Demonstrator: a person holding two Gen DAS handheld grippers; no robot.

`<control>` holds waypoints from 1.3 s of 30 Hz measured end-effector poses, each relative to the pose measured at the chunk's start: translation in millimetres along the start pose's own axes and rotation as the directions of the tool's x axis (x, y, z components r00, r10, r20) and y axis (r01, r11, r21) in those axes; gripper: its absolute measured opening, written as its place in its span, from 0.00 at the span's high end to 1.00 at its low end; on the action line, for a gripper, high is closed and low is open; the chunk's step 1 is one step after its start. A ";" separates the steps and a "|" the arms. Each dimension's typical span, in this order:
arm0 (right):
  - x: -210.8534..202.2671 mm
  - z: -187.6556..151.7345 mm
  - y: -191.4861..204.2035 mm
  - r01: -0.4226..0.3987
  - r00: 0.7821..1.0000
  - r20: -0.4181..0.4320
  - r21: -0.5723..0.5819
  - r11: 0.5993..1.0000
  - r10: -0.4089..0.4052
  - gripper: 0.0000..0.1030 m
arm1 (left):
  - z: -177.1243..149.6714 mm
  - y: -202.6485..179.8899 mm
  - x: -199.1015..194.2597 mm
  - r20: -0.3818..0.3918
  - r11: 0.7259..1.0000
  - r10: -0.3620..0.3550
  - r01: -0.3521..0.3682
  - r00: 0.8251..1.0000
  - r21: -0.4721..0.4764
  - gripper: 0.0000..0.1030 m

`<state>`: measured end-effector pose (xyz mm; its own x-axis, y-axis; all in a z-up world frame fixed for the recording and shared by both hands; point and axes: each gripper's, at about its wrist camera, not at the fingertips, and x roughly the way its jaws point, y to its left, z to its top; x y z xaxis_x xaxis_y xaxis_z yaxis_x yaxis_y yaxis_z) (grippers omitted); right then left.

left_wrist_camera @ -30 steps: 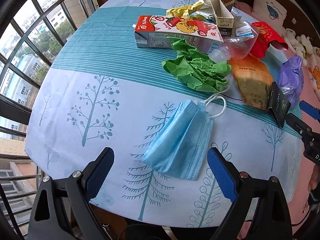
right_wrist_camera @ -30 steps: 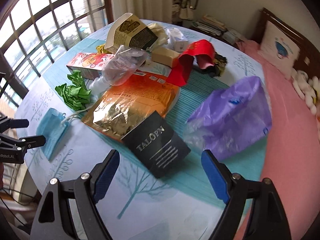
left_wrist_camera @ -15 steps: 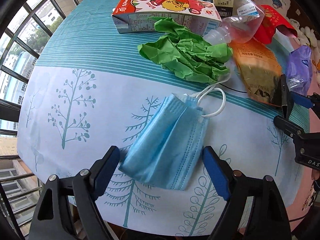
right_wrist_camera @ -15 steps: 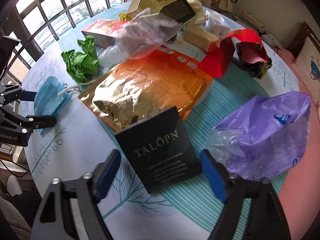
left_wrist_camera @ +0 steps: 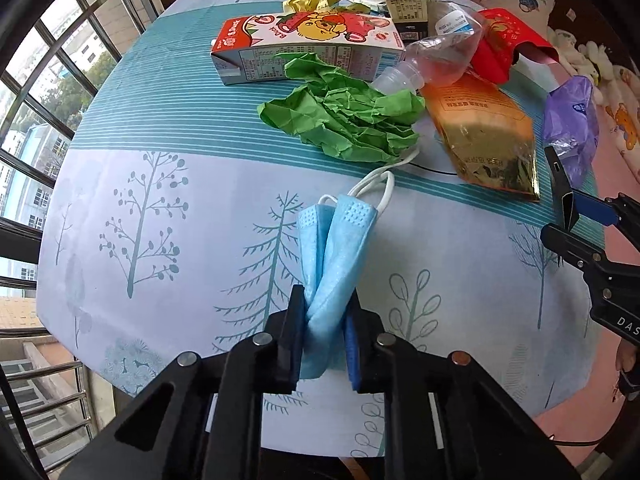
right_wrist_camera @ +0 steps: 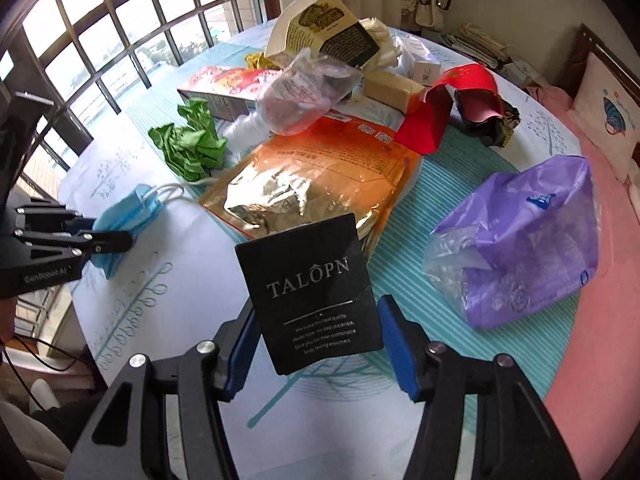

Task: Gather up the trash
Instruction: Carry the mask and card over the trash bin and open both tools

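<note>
Two hand-held black metal scissor-arm grippers: the left gripper (left_wrist_camera: pixel 323 338) and right gripper (right_wrist_camera: pixel 316 348) each carry flat blue rubber pads (right_wrist_camera: pixel 396 344) on angular black fingers, joined by round silver rivets (left_wrist_camera: pixel 263 339). White lettering reads "GenRobot.AI" on the left gripper's body (right_wrist_camera: pixel 44 278), and "DAS" on the right's (left_wrist_camera: pixel 624 322).

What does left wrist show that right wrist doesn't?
Left wrist only: the left tongs from behind, shut on the blue mask, and the strawberry carton's full printed face.
Right wrist only: the black TALOPN card's lettering, the card standing between the right tongs, whose fingers have just been closing; whether they press it yet is unclear.
Both: mask, green crumpled paper, orange foil pouch, purple bag.
</note>
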<state>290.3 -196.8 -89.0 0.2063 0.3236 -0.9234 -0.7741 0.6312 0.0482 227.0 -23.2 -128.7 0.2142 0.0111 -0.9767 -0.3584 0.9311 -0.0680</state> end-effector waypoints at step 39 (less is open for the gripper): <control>-72.8 -133.9 246.1 -0.060 0.994 0.112 0.558 0.828 -0.003 0.44 | -155.9 117.0 -130.6 0.082 0.861 -0.101 0.046 0.991 0.507 0.87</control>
<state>4.7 -159.4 -60.9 0.2747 0.3984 -0.8751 -0.3194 0.8963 0.3077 15.5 27.4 -40.8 0.3232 -0.0536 -0.9448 0.1620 0.9868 -0.0005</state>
